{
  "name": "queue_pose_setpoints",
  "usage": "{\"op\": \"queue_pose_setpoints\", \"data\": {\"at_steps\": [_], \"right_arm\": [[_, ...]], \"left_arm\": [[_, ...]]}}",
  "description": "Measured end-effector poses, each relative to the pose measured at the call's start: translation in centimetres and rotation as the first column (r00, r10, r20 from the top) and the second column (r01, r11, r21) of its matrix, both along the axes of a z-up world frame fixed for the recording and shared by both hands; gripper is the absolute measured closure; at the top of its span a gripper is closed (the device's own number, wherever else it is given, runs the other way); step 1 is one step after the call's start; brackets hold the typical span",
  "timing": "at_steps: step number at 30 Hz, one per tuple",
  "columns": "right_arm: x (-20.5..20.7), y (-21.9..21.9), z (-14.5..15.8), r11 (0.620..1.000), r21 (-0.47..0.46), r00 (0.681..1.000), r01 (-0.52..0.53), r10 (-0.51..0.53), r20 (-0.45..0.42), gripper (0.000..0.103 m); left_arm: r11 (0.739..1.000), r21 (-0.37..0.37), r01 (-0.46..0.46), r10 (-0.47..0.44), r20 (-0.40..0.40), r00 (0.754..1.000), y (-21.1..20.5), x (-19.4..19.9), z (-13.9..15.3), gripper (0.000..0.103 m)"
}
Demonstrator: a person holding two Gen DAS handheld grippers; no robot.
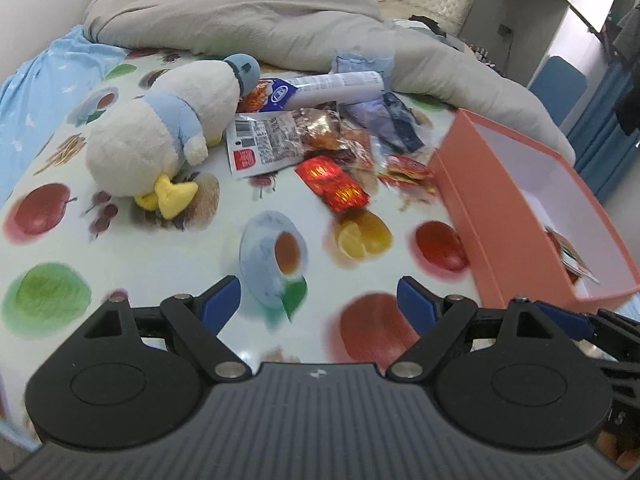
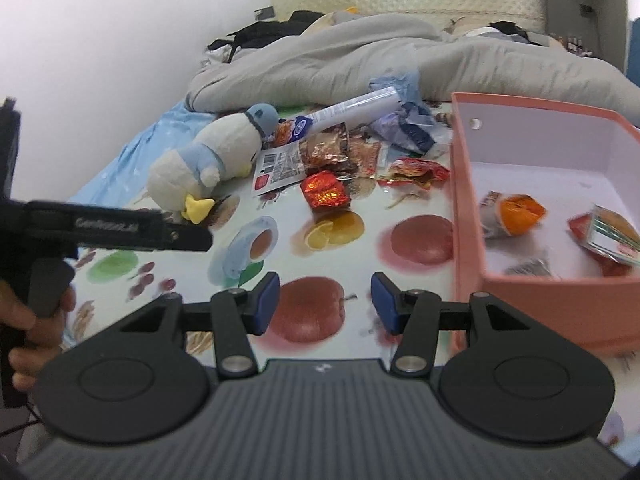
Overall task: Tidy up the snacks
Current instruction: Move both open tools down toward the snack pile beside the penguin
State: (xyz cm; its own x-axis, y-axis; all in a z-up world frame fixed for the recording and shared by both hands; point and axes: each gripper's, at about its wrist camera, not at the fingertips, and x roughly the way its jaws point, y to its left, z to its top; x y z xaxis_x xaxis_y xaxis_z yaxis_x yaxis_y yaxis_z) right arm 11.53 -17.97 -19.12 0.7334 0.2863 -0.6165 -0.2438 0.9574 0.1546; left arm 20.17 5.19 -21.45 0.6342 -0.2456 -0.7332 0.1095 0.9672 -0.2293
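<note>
Left hand-held gripper point(image 1: 318, 300) is hovering over the fruit-print sheet point(image 1: 120, 248) on the bed, jaws standing wide apart, nothing between them. Right hand-held gripper point(image 2: 325, 300) is likewise hanging empty, jaws partly apart. Snack pile point(image 1: 320, 140) is lying at 12 o'clock from the left gripper, a red foil packet point(image 1: 334, 184) nearest. Pink box point(image 2: 468, 216) is sitting at 2 o'clock from the right gripper, holding a few packets, one orange point(image 2: 520, 214). Plush duck point(image 1: 160, 136) is lying at 10 o'clock, touching the pile.
</note>
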Motion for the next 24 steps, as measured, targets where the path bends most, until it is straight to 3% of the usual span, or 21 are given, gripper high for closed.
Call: {"op": "queue_pose_setpoints", "data": {"at_steps": [4,8,13,18,24], "right_arm": [[2.8,1.2,-0.9,1.0,-0.006,1.0,-0.029,0.029,-0.008,0.049],[5.6,2.2,-2.1,0.999,-0.017,0.999,-0.052,0.052,-0.007,0.05],[8.8,3.1,-4.0,0.997,-0.011,0.997,-0.072,0.072,-0.014,0.049],[12.1,4.0,-5.5,0.997,-0.017,0.997,-0.08,0.08,-0.016,0.049],[15.5,4.9,-6.4,0.993,-0.054,0.994,-0.106,0.107,0.011,0.046]], "left_arm": [[1.0,0.018,0.024,-0.023,-0.008,1.0,-0.2,4.0,-1.3,0.015],[0.992,0.097,0.077,-0.077,0.001,0.997,-1.1,7.9,-1.9,0.015],[0.959,0.206,0.197,-0.205,0.021,0.978,-4.3,11.9,-2.5,0.015],[0.889,0.354,0.289,-0.322,0.035,0.946,-6.9,16.6,-3.4,0.015],[0.819,0.422,0.388,-0.441,0.031,0.897,-7.3,22.8,-4.8,0.011]]}}
